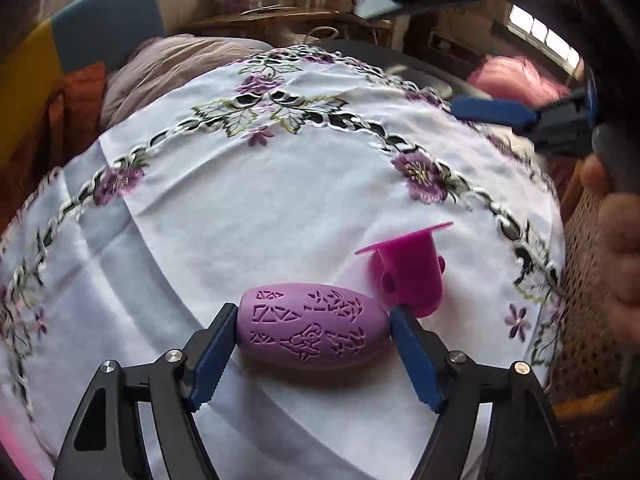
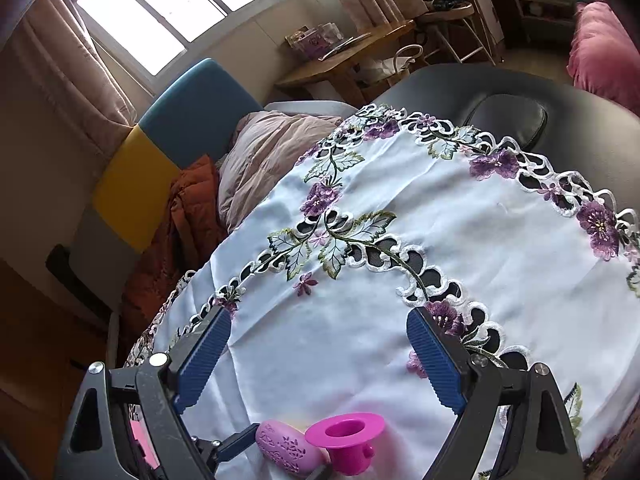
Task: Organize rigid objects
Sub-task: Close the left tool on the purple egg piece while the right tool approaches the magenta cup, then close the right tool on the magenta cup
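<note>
The lilac egg-shaped piece (image 1: pixel 310 326), cut with a pattern of small openings, lies on its side on the white embroidered tablecloth (image 1: pixel 280 200) that covers the surface. The left gripper (image 1: pixel 310 322) is spread wide around the egg, one blue pad at each tip; the pads sit right against the ends, but whether they press on it I cannot tell. Just beside the egg's right end, touching or nearly so, stands the bright magenta flanged cup (image 1: pixel 408 272), tilted, its flat rim uppermost. The right gripper (image 2: pixel 320 356) hangs above the cloth beyond the egg (image 2: pixel 286 452) and cup (image 2: pixel 346 440), its blue pads wide apart with nothing between them. A person's hand (image 1: pixel 620 248) shows at the right edge of the left wrist view.
</note>
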